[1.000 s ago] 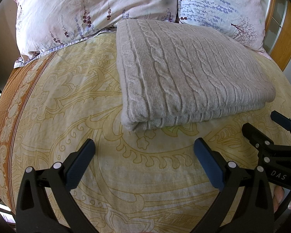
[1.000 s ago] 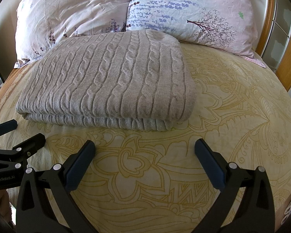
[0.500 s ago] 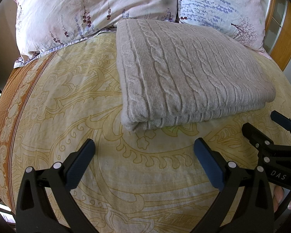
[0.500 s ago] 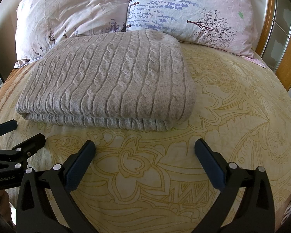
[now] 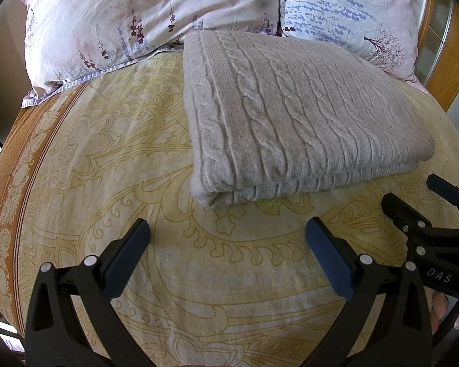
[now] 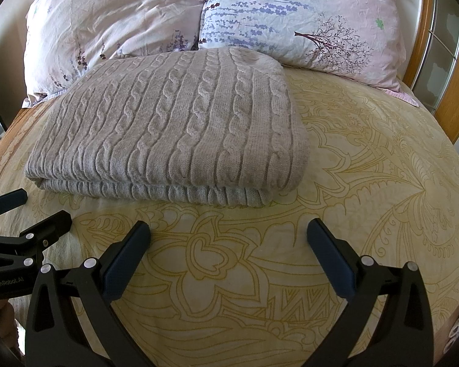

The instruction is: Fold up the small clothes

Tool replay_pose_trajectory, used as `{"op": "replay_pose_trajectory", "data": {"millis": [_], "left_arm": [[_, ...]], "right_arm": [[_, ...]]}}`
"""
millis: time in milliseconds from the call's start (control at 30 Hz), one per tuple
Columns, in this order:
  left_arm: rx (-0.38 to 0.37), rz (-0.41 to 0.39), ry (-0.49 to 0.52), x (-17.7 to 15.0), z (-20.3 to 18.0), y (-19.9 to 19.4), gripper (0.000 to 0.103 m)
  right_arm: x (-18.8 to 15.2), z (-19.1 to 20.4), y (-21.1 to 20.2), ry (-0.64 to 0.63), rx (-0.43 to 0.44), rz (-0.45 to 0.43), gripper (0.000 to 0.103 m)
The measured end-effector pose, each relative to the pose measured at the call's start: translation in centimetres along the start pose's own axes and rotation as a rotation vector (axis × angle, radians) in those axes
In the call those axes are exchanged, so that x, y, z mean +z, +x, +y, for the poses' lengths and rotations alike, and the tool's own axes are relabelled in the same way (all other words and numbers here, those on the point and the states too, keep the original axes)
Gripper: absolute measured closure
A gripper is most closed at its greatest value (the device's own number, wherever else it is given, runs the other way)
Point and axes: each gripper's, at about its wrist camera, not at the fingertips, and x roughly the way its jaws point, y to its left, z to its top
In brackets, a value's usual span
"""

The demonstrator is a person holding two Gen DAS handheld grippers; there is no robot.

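A grey cable-knit sweater (image 5: 296, 116) lies folded into a thick rectangle on the yellow patterned bedspread (image 5: 113, 159), its folded edge toward me. In the right wrist view the same sweater (image 6: 180, 125) sits left of centre. My left gripper (image 5: 228, 232) stands open, a short way in front of the sweater's near left corner, nothing between its fingers. My right gripper (image 6: 229, 232) is open too, just before the sweater's near right edge. Each gripper shows at the side of the other's view: the right gripper (image 5: 419, 202), the left gripper (image 6: 30, 214).
Two floral pillows (image 6: 113, 21) (image 6: 306, 15) lean behind the sweater at the head of the bed. A wooden headboard (image 6: 456, 104) with glass panels rises at the right. The bedspread's orange border (image 5: 12, 189) marks the left bed edge. Bare bedspread (image 6: 382, 168) lies right of the sweater.
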Motion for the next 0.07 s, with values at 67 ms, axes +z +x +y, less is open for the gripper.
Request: {"op": "replay_pose_trajectory", "data": {"millis": [67], "left_arm": [[0.0,-0.001,0.0,-0.01,0.0,-0.01,0.002]], "right_arm": [[-0.01,0.0,0.0,0.0,0.0,0.0,0.001]]}}
